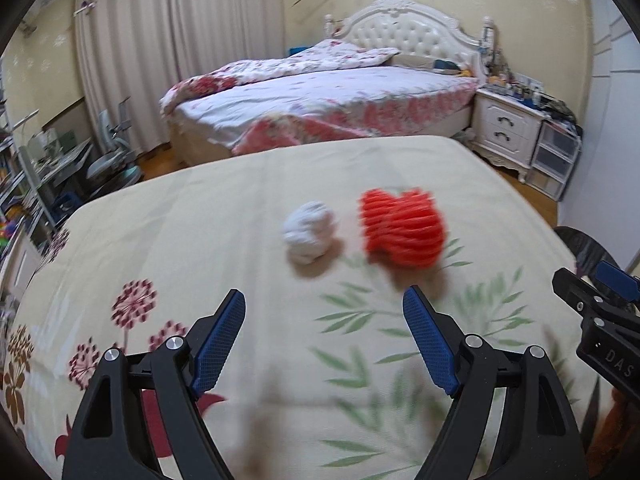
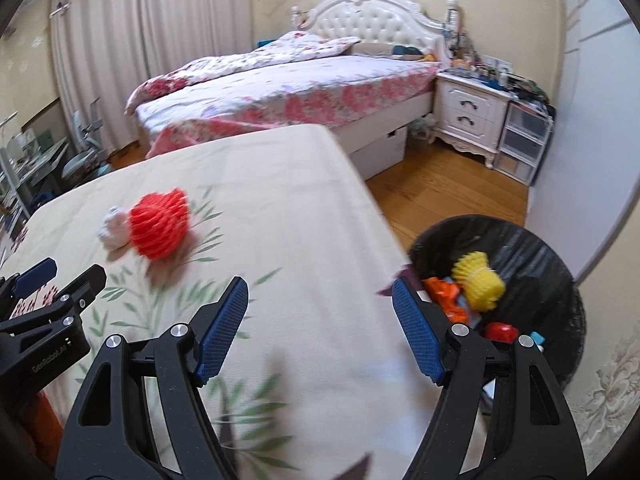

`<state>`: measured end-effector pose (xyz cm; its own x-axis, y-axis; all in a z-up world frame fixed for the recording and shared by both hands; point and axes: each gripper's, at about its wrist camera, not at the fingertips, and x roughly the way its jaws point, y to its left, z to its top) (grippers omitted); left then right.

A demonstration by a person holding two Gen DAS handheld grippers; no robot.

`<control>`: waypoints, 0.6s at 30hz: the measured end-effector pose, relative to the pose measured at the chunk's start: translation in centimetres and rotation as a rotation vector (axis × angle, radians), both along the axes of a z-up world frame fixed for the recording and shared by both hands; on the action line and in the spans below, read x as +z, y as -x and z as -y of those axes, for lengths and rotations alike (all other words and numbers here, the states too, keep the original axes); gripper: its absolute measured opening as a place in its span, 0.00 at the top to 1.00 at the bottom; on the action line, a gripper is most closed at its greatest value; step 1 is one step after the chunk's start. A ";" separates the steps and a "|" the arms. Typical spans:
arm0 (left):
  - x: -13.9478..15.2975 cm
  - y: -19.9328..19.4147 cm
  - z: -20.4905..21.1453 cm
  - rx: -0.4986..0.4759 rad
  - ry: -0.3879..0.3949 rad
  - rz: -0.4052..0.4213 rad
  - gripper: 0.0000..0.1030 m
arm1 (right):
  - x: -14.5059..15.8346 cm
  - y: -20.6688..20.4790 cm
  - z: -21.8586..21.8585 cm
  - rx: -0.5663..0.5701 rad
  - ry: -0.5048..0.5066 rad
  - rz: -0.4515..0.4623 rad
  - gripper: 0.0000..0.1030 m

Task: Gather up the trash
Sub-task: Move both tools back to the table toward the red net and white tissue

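A crumpled white paper ball (image 1: pixel 309 233) and a red foam fruit net (image 1: pixel 402 227) lie side by side on the floral tablecloth (image 1: pixel 224 216). My left gripper (image 1: pixel 324 300) hangs open just in front of them, nothing between its blue pads. In the right wrist view the red net (image 2: pixel 160 224) and the paper ball (image 2: pixel 113 232) sit at the far left. My right gripper (image 2: pixel 320 290) is open and empty over the table's right edge. Beside that edge stands a black-lined bin (image 2: pixel 532 256) holding a yellow foam net (image 2: pixel 478 280) and orange and red scraps.
The right gripper (image 1: pixel 596 292) shows at the right edge of the left wrist view; the left gripper (image 2: pixel 60 280) shows at the left of the right wrist view. Beyond the table are a bed (image 1: pixel 320 96), a white nightstand (image 1: pixel 508 124) and wooden floor (image 2: pixel 440 192).
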<state>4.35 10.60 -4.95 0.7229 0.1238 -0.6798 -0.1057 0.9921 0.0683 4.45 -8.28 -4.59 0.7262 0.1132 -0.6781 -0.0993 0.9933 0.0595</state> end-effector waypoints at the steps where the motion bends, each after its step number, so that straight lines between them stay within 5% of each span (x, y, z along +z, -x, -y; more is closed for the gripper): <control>1: -0.2 0.2 -0.7 0.014 0.001 -0.004 0.24 | -0.1 0.0 -0.7 0.014 0.003 -0.004 0.29; 18: -0.4 1.0 -7.4 0.137 0.014 -0.021 0.24 | 0.0 -2.6 -10.2 0.182 0.050 -0.024 0.29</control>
